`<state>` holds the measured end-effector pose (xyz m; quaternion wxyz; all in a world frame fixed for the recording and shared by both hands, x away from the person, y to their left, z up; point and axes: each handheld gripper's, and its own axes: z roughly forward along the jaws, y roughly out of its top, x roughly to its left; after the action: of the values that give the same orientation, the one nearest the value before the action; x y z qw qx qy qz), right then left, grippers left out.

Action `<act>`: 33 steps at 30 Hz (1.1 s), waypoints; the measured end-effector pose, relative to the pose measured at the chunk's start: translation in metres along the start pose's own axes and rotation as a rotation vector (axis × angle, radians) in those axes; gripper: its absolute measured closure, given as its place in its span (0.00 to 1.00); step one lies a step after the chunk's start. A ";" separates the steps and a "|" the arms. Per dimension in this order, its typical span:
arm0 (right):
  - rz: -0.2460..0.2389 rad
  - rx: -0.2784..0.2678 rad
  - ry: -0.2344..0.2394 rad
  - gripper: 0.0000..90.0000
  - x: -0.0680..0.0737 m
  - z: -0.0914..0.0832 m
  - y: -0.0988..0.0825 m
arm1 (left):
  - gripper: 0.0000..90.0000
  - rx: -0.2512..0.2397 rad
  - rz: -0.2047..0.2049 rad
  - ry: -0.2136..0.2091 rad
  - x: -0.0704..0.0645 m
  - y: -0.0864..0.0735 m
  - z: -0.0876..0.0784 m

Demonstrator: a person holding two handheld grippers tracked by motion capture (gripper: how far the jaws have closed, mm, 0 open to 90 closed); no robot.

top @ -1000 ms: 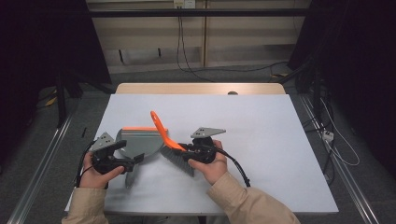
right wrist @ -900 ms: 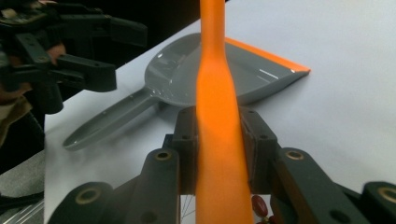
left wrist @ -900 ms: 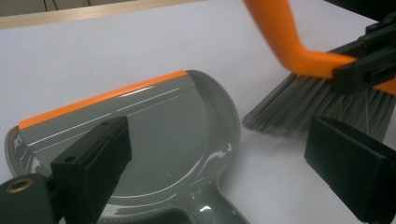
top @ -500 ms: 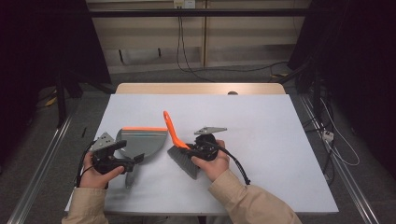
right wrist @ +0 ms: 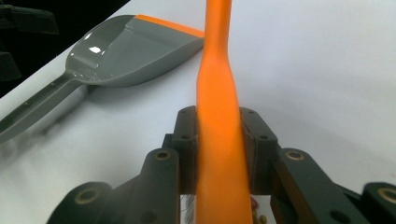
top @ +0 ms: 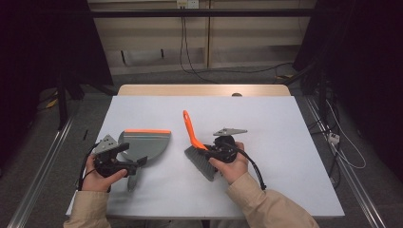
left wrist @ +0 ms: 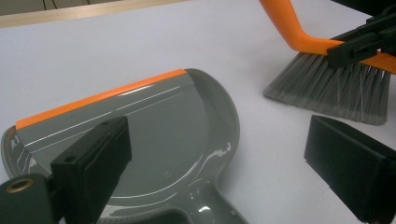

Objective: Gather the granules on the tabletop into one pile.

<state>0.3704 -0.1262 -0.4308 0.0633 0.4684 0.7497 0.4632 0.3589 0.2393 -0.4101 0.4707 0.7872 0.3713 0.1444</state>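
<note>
Brush clamped in right gripper; dustpan beside left gripper.

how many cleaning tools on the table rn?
2. A grey dustpan with an orange lip lies by the left gripper; a brush with an orange handle is clamped in the right gripper. Nothing looks hidden.

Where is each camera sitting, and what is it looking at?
High view: above the person's side, looking forward and down on the table; forearms, hands, left gripper and right gripper show.
Left gripper view: rides that gripper, looks along its open jaws over the dustpan toward the brush.
Right gripper view: rides that gripper, looks along jaws clamped on the brush's orange handle.
All three views share the dustpan and the brush.
</note>
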 end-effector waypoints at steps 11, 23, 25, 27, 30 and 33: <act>0.018 -0.016 0.020 0.79 -0.005 -0.006 -0.002 | 0.08 0.005 0.004 -0.002 -0.001 0.000 0.001; 0.016 -0.054 0.104 0.80 0.003 -0.016 0.015 | 0.08 0.010 -0.002 -0.004 0.000 0.000 0.002; -0.002 -0.066 0.113 0.80 0.002 -0.019 0.019 | 0.08 0.010 -0.002 -0.005 0.000 0.000 0.002; -0.031 -0.086 0.112 0.79 -0.001 -0.024 0.025 | 0.08 0.009 -0.003 -0.004 0.000 0.000 0.002; -0.074 -0.109 0.106 0.79 -0.009 -0.029 0.034 | 0.08 0.009 -0.003 -0.004 0.000 0.000 0.002; -0.138 -0.115 0.081 0.79 -0.017 -0.030 0.040 | 0.08 0.011 -0.001 -0.003 0.000 0.000 0.002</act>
<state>0.3895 -0.1529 -0.3890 0.0915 0.3923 0.7542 0.5186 0.3603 0.2380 -0.4113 0.4672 0.7897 0.3718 0.1407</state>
